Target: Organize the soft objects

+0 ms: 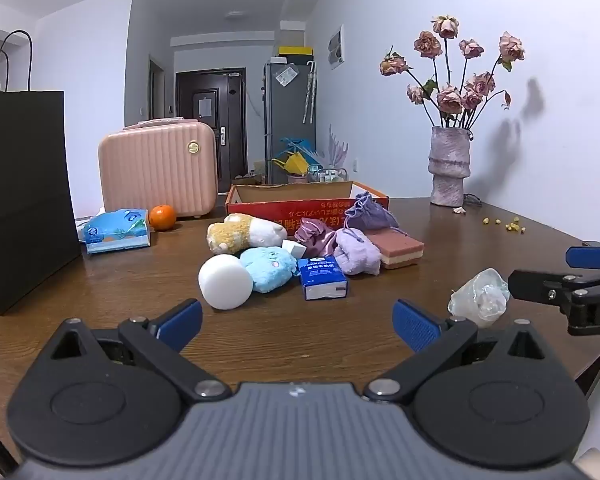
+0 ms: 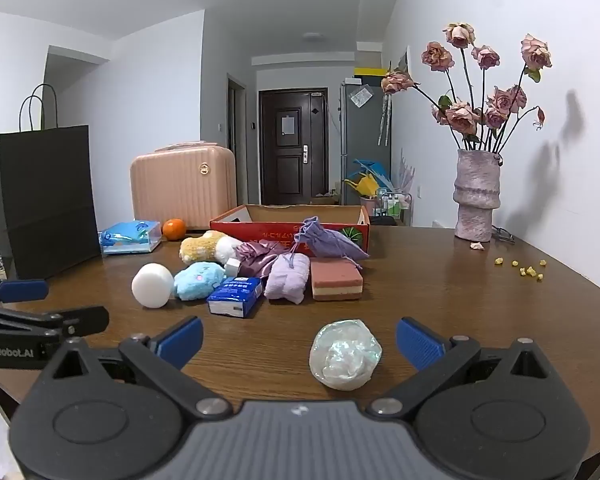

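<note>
My left gripper (image 1: 298, 322) hovers open over bare wood. In front of it lies a heap: white foam cylinder (image 1: 225, 282), blue plush (image 1: 268, 268), yellow-white plush (image 1: 240, 232), blue tissue packet (image 1: 322, 279), lilac towel (image 1: 356, 254), pink sponge (image 1: 400, 250), mauve satin pouch (image 1: 316, 236) and purple drawstring pouch (image 1: 368, 212). Behind them stands an open red cardboard box (image 1: 300, 200). My right gripper (image 2: 299, 340) is open too. A crumpled pearly ball (image 2: 345, 354) lies between its fingers, nearer the right one, untouched.
A black paper bag (image 1: 24, 200) stands at the left, with a pink hard case (image 1: 160, 168), an orange (image 1: 162, 217) and a blue tissue pack (image 1: 116, 230) beside it. A vase of dried roses (image 1: 448, 168) and yellow crumbs (image 1: 508, 224) sit at the right by the wall.
</note>
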`<state>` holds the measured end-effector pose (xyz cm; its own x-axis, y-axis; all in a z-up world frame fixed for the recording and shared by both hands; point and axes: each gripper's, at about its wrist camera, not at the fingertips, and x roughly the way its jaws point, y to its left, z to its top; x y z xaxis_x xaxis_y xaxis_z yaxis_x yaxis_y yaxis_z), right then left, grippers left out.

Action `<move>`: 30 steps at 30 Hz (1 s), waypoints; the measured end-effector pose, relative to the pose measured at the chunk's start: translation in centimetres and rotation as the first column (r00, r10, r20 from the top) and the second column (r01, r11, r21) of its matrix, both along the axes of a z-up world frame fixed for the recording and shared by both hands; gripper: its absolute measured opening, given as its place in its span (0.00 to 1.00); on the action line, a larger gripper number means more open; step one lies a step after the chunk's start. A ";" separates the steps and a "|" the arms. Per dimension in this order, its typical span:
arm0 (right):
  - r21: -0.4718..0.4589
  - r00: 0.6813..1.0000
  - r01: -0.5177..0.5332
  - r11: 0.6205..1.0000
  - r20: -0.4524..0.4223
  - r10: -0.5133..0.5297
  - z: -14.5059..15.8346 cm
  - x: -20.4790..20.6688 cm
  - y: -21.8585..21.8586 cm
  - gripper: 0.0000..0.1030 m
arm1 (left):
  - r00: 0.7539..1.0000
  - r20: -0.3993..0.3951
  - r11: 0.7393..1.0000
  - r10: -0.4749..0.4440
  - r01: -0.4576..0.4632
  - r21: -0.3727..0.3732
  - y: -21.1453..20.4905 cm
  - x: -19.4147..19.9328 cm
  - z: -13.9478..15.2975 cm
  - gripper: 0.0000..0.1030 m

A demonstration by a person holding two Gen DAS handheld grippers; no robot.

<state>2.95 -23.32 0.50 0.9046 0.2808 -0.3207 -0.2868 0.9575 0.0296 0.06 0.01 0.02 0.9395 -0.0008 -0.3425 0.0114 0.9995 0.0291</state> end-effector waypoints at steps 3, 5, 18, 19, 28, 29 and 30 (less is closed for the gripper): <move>-0.007 1.000 0.001 1.000 -0.001 -0.001 0.0 0.0 0.0 1.00 | 1.000 0.028 1.000 -0.001 0.001 0.000 0.0 -0.1 0.0 1.00; -0.006 1.000 0.002 1.000 -0.001 -0.002 0.0 0.0 0.0 1.00 | 1.000 0.025 1.000 0.001 -0.001 -0.002 -0.1 -0.1 0.1 1.00; -0.012 1.000 0.000 1.000 -0.005 0.000 0.0 0.1 0.1 1.00 | 1.000 0.015 1.000 -0.004 0.004 -0.005 -0.2 0.3 0.0 1.00; -0.012 1.000 0.000 1.000 -0.005 0.000 0.0 0.1 0.1 1.00 | 1.000 0.016 1.000 -0.004 0.004 -0.006 -0.1 0.2 0.0 1.00; -0.012 1.000 0.000 1.000 -0.004 0.000 0.0 0.1 0.1 1.00 | 1.000 0.018 1.000 -0.006 0.006 -0.007 0.0 0.0 0.0 1.00; -0.012 1.000 -0.001 1.000 -0.004 0.000 0.0 0.1 0.1 1.00 | 1.000 0.018 1.000 -0.006 0.006 -0.007 0.0 0.0 0.0 1.00; -0.012 1.000 -0.001 1.000 -0.004 0.001 0.0 0.1 0.2 1.00 | 1.000 0.019 1.000 -0.007 0.007 -0.007 0.0 0.0 0.0 1.00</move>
